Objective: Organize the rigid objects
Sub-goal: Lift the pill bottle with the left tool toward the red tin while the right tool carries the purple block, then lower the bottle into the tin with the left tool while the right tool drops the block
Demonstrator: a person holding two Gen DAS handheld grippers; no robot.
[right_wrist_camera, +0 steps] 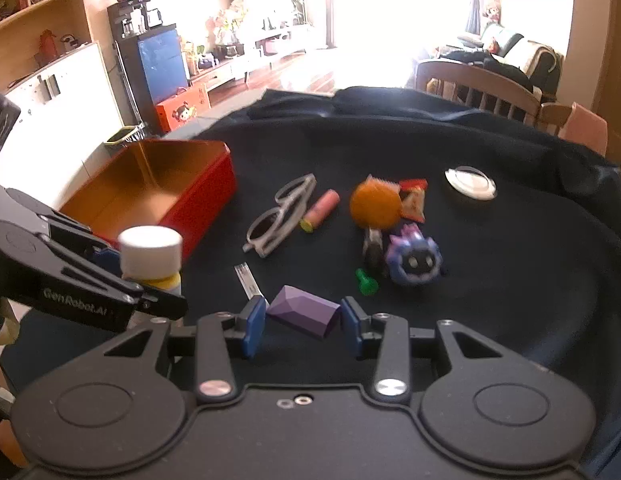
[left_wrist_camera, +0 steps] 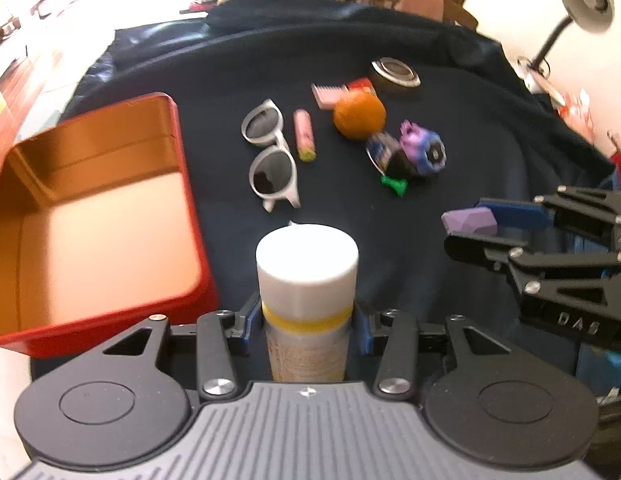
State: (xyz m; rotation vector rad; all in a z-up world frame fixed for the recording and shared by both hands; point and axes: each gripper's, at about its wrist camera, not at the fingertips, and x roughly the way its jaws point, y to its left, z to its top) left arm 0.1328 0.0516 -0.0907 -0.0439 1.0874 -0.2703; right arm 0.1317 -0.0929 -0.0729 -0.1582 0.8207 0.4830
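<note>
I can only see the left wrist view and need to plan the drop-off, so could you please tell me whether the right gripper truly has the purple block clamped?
Observer: Yes. In the right wrist view the purple block sits in the right gripper, with both blue pads pressed against its ends.
Operator: Thank you. Is anything hidden behind the bottle I am holding?
Observer: A thin white strip lies flat on the dark cloth, between the bottle and the sunglasses.
</note>
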